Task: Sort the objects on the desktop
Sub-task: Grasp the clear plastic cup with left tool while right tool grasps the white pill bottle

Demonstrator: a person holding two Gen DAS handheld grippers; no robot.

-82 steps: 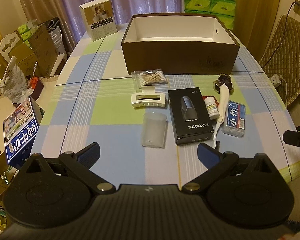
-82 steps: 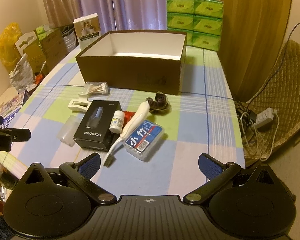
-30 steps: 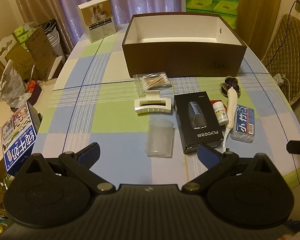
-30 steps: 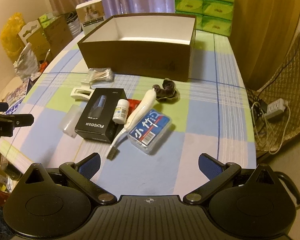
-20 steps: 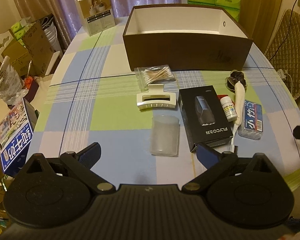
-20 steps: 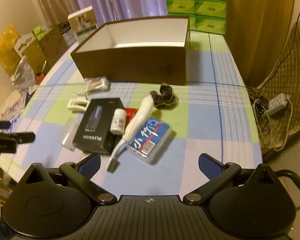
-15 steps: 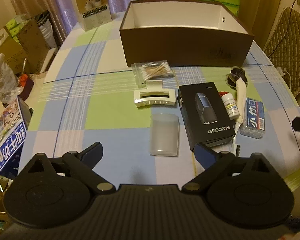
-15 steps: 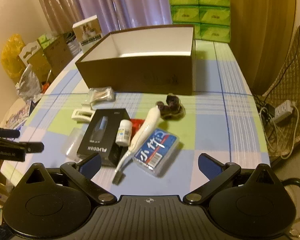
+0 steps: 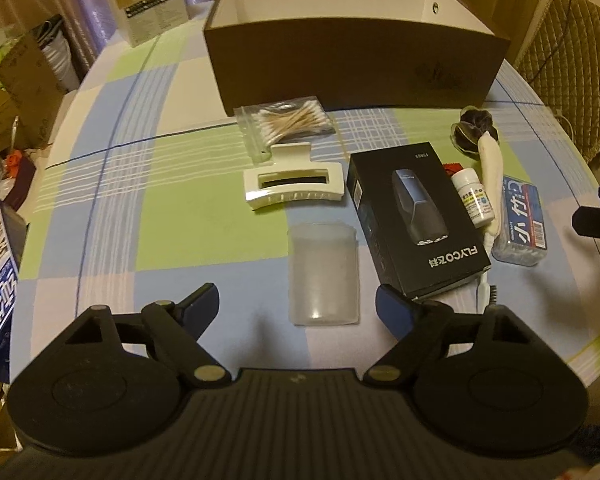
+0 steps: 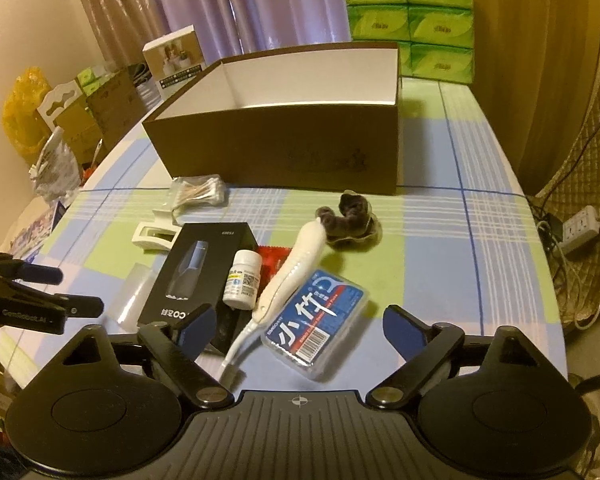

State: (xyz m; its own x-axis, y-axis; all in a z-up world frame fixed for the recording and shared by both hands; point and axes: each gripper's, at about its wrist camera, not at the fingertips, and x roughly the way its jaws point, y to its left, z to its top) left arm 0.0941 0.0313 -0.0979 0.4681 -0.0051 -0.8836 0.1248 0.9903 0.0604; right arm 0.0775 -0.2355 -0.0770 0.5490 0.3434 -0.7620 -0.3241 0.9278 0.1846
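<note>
Left wrist view: an open brown box (image 9: 352, 64) stands on a checked tablecloth (image 9: 160, 184), items scattered before it — black FLYCO box (image 9: 416, 220), frosted cup (image 9: 323, 276), white hair claw (image 9: 294, 184). Left gripper (image 9: 298, 306) and right gripper (image 10: 298, 326) hover with jaws apart, holding nothing.

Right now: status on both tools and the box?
Left tool open, over the clear cup. Right tool open, holding nothing. Brown box looks unfilled; items on the table, nothing blocking.
</note>
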